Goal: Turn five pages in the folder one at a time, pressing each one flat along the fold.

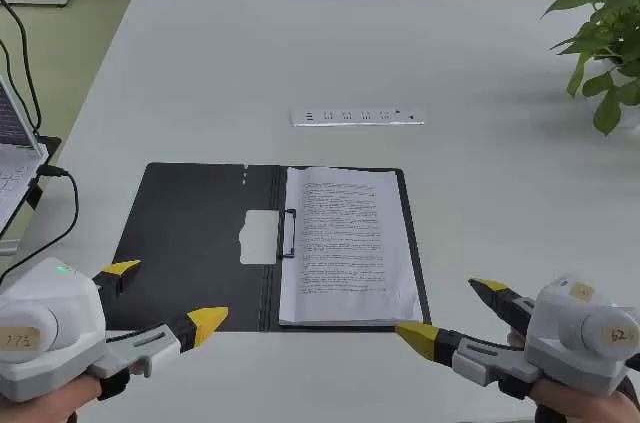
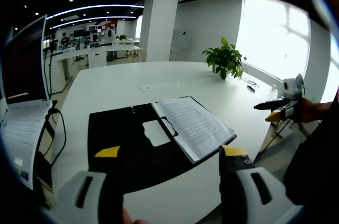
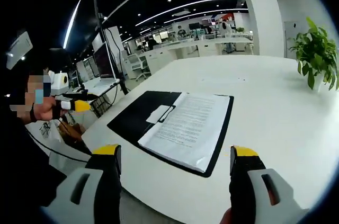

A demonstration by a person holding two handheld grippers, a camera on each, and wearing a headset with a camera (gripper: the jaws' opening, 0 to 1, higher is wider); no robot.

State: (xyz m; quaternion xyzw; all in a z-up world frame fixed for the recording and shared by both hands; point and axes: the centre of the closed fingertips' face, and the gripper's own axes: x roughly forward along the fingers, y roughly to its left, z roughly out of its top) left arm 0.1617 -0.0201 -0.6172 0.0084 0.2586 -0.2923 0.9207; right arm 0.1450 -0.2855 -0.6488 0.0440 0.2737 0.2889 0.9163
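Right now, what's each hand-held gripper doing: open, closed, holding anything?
Left hand-held gripper: open, holding nothing.
Right hand-held gripper: open, holding nothing.

Folder [image 1: 190, 243] is laid open on the table [image 1: 480, 63], toward the near edge. A stack of pages [image 1: 345, 243] is carried on the folder's right half. A clip [image 1: 288, 233] is set at the pages' left edge, beside the spine. A power strip [image 1: 357, 117] is placed behind the folder, apart from it. A plant [image 1: 605, 43] is stood at the table's far right. A laptop [image 1: 12, 158] is set at the left edge, with a cable [image 1: 60, 213] run beside it. The left gripper [image 1: 166, 293] is held at the folder's near left corner, and the right gripper [image 1: 452, 311] just off the near right corner. The 2 are kept well apart.
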